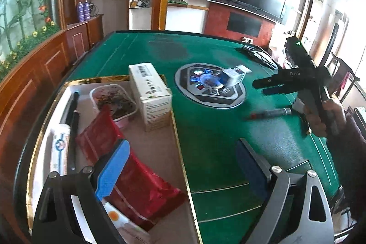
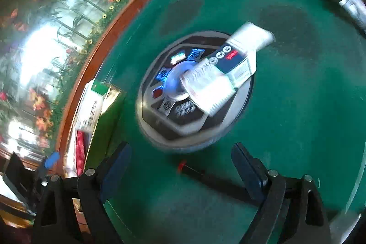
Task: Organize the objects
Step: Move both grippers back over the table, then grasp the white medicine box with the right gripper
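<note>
Pen (image 2: 205, 177) lies low in my right view, between the wide-open fingers of my right gripper (image 2: 180, 166), so I should descend squarely before closing, while my left gripper (image 1: 180, 166) waits open over the tray (image 1: 45, 129).

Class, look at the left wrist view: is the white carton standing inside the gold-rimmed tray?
Yes: the white carton stands upright inside the gold-rimmed tray, at its far corner beside the plastic tub.

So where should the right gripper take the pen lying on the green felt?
Grip the pen across its dark barrel, mid-length, coming straight down. It lies flat on the table, apart from other items, between the open right gripper fingers.
</note>
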Available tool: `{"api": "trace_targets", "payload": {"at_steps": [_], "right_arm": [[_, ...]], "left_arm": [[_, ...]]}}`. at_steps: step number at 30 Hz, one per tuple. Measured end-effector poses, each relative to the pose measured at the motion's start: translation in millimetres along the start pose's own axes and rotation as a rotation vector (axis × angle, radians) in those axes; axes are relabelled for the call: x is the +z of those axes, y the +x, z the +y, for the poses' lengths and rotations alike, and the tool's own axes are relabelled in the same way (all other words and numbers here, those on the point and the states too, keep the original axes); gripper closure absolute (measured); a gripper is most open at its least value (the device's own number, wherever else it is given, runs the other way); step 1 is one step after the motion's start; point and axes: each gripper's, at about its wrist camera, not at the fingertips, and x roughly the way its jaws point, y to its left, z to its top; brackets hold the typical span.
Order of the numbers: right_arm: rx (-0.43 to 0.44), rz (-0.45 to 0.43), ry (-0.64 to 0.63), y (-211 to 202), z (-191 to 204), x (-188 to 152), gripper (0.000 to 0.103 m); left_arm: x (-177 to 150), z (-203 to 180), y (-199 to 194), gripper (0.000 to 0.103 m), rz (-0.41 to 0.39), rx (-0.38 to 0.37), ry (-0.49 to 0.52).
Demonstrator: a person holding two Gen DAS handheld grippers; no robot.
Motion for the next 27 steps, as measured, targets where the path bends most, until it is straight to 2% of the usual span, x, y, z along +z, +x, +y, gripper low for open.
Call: {"api": "trace_targets", "payload": {"at_steps": [2,3,6,9,10,14,16,18,22,23,24,25,26,27], "right_arm": [[-0.211,-0.098,0.054,-16,-5,1,0.008],[-0.244,-0.133,0.084,-21,-8,3,0.007],[-0.194,-0.176,0.228,-23,-22,15,0.007],[-0.240,-0.222,0.215,-16,-17,30,0.007],[-0.263,-0.219,0.190,-10,-13,36,0.006],[-0.358,-0.115,0.125,35,1,62,0.006],[-0.369,-0.111,0.106,44,12,63,0.006],[-0.418,-0.117,0.125,49,23,65,0.005],[-0.475,-0.026,0.124,70,32,69,0.007],[-0.476,0.003,0.110,77,34,67,0.010],[-0.484,0.011,0.098,82,36,64,0.020],[-0.503,-0.020,0.071,78,42,60,0.037],[-0.503,-0.031,0.063,76,44,58,0.047],[-0.472,-0.031,0.070,71,43,55,0.065]], "left_arm": [[-1,-4,3,0.011,0.006,-0.024,-0.014],[-2,-5,4,0.011,0.007,-0.034,-0.023],[-5,-5,1,0.011,0.004,-0.036,-0.036],[-11,0,-9,0.011,-0.009,-0.022,-0.050],[-12,1,-10,0.011,-0.006,-0.018,-0.055],[-15,8,-15,0.011,0.005,-0.008,-0.077],[-16,7,-19,0.011,-0.005,-0.004,-0.073],[-16,8,-20,0.011,-0.008,0.000,-0.073],[-18,5,-20,0.011,-0.004,-0.012,-0.074],[-19,4,-20,0.011,-0.003,-0.014,-0.073],[-19,3,-20,0.011,-0.001,-0.020,-0.070],[-20,2,-20,0.011,-0.001,-0.022,-0.068],[-20,1,-20,0.011,-0.002,-0.022,-0.066],[-20,0,-21,0.011,-0.001,-0.021,-0.063]]}}
